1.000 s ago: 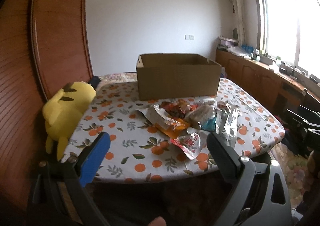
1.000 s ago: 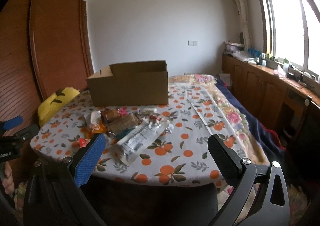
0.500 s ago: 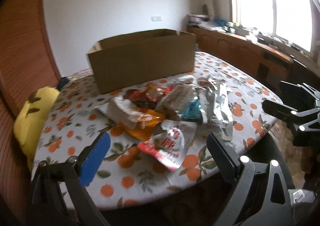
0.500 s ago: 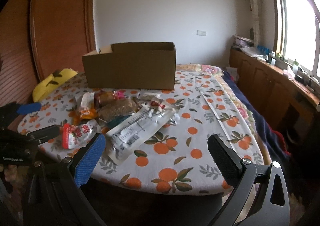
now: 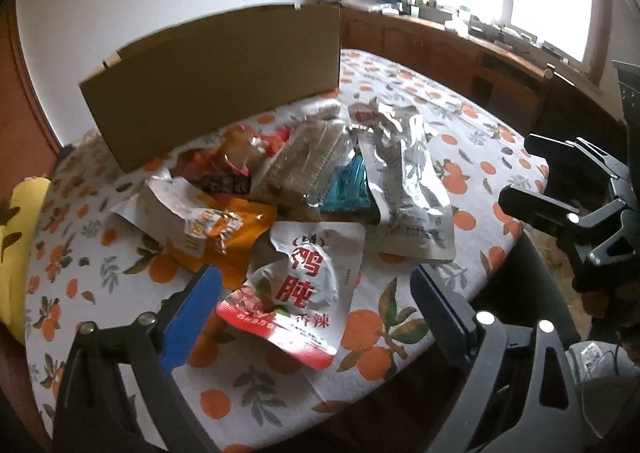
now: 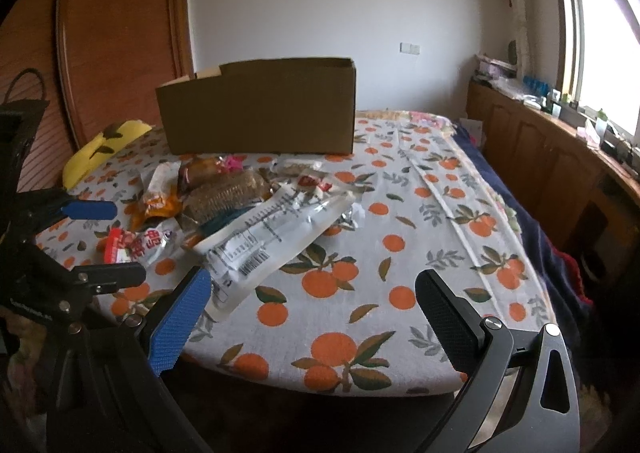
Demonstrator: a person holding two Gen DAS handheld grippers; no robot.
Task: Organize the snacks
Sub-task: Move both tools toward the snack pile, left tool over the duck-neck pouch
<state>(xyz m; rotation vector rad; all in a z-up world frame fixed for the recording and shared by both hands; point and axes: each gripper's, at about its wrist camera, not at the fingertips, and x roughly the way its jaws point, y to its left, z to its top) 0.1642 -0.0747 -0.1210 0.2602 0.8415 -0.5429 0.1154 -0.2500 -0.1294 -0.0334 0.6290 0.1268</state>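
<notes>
1. Left gripper (image 5: 316, 293) is tilted steeply down at the near edge of the table (image 5: 400, 369), over the snack pile. Its jaws stand wide and have just been closing a little; the red-and-white pouch (image 5: 304, 289) lies on the cloth in line with the gap, not pressed by either pad.
2. Right gripper (image 6: 312, 309) is angled down less steeply, near the table's front edge. Its jaws gape wide with only the orange-print cloth between them, nothing held. Its blue pad sits just beside the corner of the long clear packet (image 6: 268, 233).
3. In the right wrist view the left gripper shows at the left margin, its blue finger (image 6: 90, 209) above the red-and-white pouch.
4. Snacks lie in 1 loose heap at the table's middle, in front of the cardboard box (image 5: 216, 85): the red-and-white pouch nearest, an orange packet (image 5: 212, 229), a silver foil packet (image 5: 408, 189), a teal packet (image 5: 348, 189), and a clear pack of brown bars (image 5: 308, 161).
5. The box stands upright and open-topped behind the heap; its inside cannot be seen from either view.
6. A yellow plush toy (image 6: 104, 145) sits at the table's far-left side, cut off by the frame in the left wrist view.
7. The packets overlap, so the lower ones are partly hidden; small print is unreadable, and the left wrist view is slightly blurred.
</notes>
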